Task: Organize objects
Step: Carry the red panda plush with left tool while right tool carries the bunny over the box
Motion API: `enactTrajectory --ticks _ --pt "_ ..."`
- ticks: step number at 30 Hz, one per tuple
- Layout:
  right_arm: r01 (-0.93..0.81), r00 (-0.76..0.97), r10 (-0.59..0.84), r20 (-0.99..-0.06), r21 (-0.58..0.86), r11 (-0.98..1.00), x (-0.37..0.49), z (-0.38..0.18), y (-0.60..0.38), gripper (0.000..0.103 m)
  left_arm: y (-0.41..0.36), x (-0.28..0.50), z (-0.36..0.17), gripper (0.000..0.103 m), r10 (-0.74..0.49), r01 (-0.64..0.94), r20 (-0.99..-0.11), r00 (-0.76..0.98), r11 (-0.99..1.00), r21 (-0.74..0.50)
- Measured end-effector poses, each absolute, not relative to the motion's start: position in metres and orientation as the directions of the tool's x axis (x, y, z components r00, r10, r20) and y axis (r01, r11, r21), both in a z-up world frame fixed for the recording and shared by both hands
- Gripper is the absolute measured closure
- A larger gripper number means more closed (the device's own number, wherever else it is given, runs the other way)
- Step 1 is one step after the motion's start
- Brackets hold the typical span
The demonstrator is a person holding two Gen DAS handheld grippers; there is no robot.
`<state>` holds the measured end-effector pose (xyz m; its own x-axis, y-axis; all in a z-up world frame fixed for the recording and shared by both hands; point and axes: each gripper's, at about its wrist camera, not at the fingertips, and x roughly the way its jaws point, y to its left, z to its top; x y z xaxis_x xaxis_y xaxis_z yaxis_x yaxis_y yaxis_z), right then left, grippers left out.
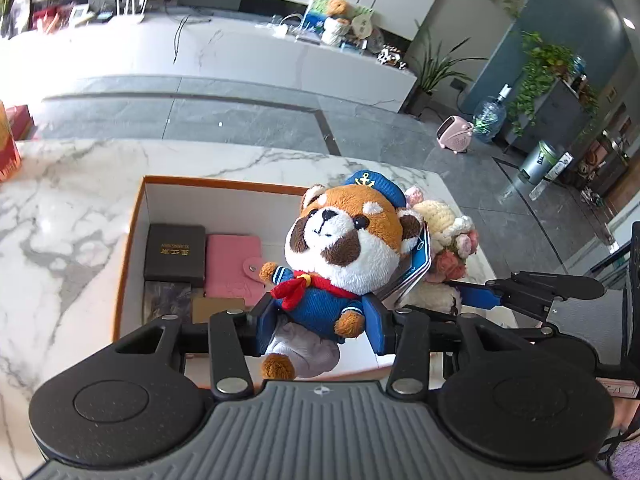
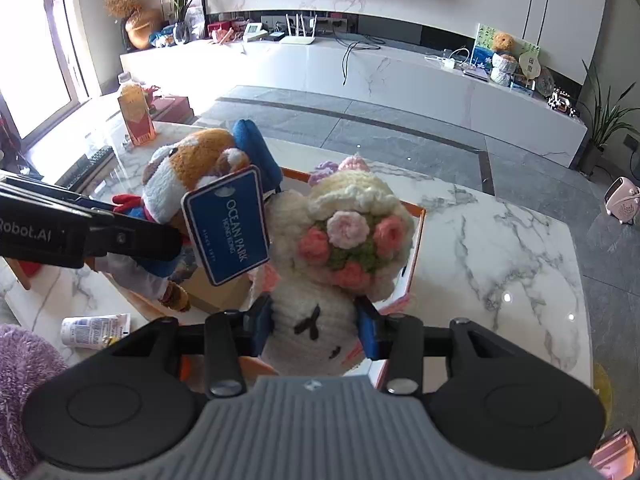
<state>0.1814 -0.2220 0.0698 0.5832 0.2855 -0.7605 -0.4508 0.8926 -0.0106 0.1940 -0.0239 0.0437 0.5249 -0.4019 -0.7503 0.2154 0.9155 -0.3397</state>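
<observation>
My left gripper (image 1: 320, 322) is shut on a red panda plush in a blue sailor suit (image 1: 344, 248), its pads squeezing the body, above an open orange-rimmed white box (image 1: 138, 216). A blue hang tag (image 2: 228, 226) dangles from the plush. My right gripper (image 2: 314, 330) is shut on a cream crocheted doll with pink flowers (image 2: 348, 240), held beside the panda over the same box (image 2: 420, 224). Inside the box lie a dark case (image 1: 175, 254), a pink wallet (image 1: 234, 266) and a brown item (image 1: 218, 308). In the left wrist view the right gripper's fingers (image 1: 480, 294) show beside the crocheted doll (image 1: 444, 236).
The box rests on a white marble table (image 2: 500, 240). A crumpled tube (image 2: 96, 330) lies near the table's front left. An orange carton (image 2: 136, 116) stands at the far left corner. A purple fuzzy sleeve (image 2: 20, 368) is at the left edge. Grey floor lies beyond.
</observation>
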Motion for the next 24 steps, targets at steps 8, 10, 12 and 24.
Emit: enactTrajectory --ticks 8,10,12,24 --pt "-0.492 0.490 0.211 -0.846 -0.069 0.868 0.259 0.031 -0.214 0.057 -0.028 0.265 -0.030 0.052 -0.439 0.073 -0.797 0.415 0.889 -0.452" --pt "-0.500 0.454 0.213 -0.865 -0.050 0.864 0.272 0.023 -0.213 0.057 -0.027 0.278 -0.047 0.052 -0.453 0.040 -0.803 0.387 0.878 -0.476" --pt "-0.512 0.419 0.224 -0.880 -0.026 0.858 0.281 0.014 -0.208 0.058 -0.029 0.288 -0.060 0.052 -0.465 0.013 -0.807 0.364 0.869 -0.495" --pt "-0.553 0.424 0.086 -0.901 -0.183 0.813 0.295 -0.033 -0.183 0.058 -0.041 0.308 -0.094 0.050 -0.423 -0.053 -0.861 0.282 0.889 -0.455"
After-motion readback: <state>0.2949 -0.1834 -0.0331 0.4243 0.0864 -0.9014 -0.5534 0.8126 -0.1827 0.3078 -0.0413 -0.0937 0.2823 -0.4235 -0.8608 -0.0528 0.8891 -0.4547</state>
